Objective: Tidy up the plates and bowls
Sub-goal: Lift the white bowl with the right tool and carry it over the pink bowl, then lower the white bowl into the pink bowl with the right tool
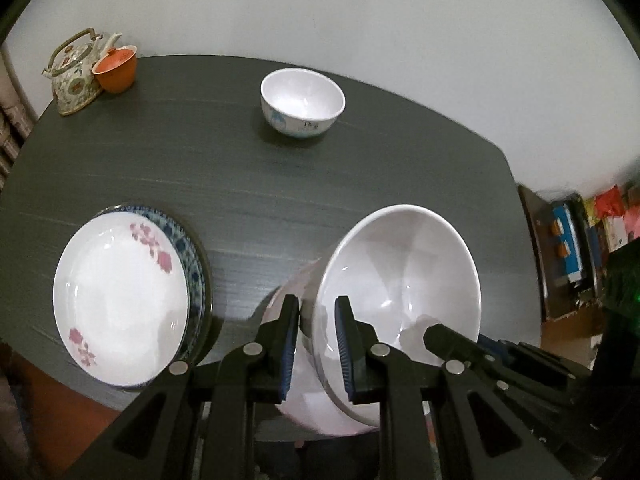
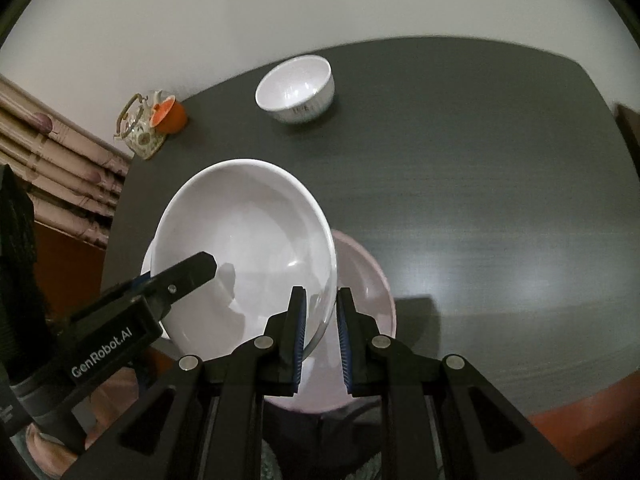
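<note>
two grippers hold one large white bowl (image 1: 400,280) between them, and you keep it tilted above the dark table (image 1: 260,200). your left gripper (image 1: 318,344) has its jaws nearly closed, pinching the bowl's rim on the left side, one pad outside the wall and one inside. your right gripper (image 2: 322,336) does the same on the opposite rim, with its jaws almost shut on the thin wall. under the bowl there is a pale pink bowl (image 2: 368,280) on the table, near the front edge. just to the left, the left wrist view shows a white plate with pink flowers (image 1: 120,304) lying on top of a blue patterned plate (image 1: 194,264). further away, near the middle of the table, a small white bowl (image 1: 303,102) stands upright and alone. at the far left corner a flowered teapot (image 1: 74,76) stands touching an orange cup (image 1: 116,70).
</note>
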Demonstrator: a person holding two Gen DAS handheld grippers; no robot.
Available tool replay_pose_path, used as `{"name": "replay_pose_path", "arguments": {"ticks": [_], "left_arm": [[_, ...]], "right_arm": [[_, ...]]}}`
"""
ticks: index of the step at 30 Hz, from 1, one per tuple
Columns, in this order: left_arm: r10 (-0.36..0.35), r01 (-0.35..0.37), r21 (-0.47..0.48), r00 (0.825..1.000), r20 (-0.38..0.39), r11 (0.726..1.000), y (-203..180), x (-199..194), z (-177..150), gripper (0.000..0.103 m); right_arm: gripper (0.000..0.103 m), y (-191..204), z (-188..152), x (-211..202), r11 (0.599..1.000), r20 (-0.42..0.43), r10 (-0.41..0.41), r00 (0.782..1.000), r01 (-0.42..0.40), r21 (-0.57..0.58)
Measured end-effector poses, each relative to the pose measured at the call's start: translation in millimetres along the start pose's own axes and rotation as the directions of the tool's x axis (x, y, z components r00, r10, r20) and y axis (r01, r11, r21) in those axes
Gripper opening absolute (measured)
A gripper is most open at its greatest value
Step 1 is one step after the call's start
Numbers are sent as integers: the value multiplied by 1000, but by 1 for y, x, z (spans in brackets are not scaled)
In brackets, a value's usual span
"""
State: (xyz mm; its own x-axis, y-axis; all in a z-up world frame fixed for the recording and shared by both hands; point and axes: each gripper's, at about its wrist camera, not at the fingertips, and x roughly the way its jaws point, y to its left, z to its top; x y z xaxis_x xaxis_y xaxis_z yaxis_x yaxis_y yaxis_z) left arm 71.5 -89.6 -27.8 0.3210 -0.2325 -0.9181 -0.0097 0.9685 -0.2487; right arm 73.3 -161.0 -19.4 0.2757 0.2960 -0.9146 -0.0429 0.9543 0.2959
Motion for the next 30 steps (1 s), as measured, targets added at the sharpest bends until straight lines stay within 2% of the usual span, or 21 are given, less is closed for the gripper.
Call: {"name": "replay_pose_path", "arguments": {"ticks": [6,16,30], "left_arm": [[47,-46,14,998,-37,999,-4,15,-20,19],[112,-109,52,992,-62,993,-12,34,-27,19],[176,-169,80,980,-90,982,-18,53,-31,19]], "right_arm": [[16,-4,-20,10,1000,-5,-25,1000,25,-2],[16,-14,-33,29,999,-41,-40,998,40,13],[17,-8,-29,55,997,-94,-78,993,79,7]]}}
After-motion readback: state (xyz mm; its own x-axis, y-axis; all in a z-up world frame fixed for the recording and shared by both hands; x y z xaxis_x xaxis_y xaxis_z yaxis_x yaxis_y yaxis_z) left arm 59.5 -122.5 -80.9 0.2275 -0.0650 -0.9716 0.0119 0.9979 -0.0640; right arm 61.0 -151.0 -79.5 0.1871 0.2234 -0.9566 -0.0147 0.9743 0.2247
